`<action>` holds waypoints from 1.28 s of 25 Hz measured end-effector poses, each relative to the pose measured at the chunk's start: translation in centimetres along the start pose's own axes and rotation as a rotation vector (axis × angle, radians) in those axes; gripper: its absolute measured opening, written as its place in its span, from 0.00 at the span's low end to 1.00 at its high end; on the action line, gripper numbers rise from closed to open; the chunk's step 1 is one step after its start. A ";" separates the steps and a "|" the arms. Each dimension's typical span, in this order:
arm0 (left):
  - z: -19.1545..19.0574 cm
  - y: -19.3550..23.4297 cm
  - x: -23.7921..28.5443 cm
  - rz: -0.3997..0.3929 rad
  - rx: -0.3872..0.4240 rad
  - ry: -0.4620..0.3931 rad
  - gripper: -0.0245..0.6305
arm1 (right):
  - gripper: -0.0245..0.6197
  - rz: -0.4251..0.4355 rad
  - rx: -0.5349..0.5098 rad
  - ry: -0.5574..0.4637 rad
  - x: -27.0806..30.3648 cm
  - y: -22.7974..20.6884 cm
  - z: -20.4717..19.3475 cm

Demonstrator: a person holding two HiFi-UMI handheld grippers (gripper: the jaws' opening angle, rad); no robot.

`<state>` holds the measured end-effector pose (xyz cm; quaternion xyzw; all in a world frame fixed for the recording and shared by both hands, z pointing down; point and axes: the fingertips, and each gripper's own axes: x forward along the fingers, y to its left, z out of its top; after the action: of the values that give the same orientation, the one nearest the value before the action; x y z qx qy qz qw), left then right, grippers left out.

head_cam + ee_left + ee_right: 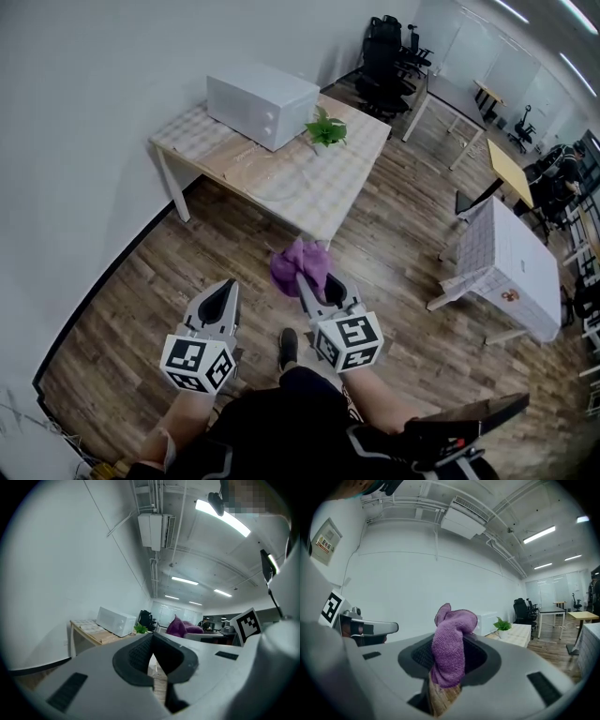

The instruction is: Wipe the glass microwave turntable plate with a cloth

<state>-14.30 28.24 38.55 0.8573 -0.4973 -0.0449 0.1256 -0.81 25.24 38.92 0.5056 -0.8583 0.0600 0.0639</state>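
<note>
I am holding the purple cloth (pixel 449 653) in the right gripper (pixel 305 279). Its jaws are pinching the cloth's middle, a bunch standing above them and a tail hanging below. The left gripper (pixel 228 286) is carrying nothing, its jaws meeting at the tips. I am standing on the wood floor, well apart from the counter (pixel 281 183), which is lying at 12 o'clock from me.

The white microwave (pixel 262 109) is sitting at the counter's 11 o'clock end with its door shut, a small green plant (pixel 325 129) just beside it at 3 o'clock. No view is showing me the glass turntable plate. I am guessing it is inside the microwave.

I am expecting the plate to be heavy, rigid, slick and quick to chip. I would take it by the rim, jaws well onto the glass, and carry it level and low over the counter. The cloth is light and limp, so it is needing a firm pinch near its middle.
</note>
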 end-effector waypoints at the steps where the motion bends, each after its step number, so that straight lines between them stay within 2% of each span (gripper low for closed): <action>1: 0.0 0.3 0.5 0.005 -0.002 0.001 0.04 | 0.25 0.004 0.000 0.000 0.6 -0.3 0.0; 11: 1.6 2.0 7.3 0.023 0.021 0.013 0.04 | 0.25 0.040 0.021 -0.015 7.1 -5.3 1.7; 18: 1.0 3.3 13.0 0.039 0.014 0.059 0.04 | 0.25 0.051 0.041 0.016 11.4 -10.0 1.2; 32: 1.5 4.3 23.2 0.086 0.037 0.090 0.04 | 0.25 0.106 0.063 0.030 17.7 -18.3 1.4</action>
<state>-6.54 5.90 39.35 0.8385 -0.5281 0.0085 0.1337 6.60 0.99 41.25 0.4601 -0.8806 0.0979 0.0573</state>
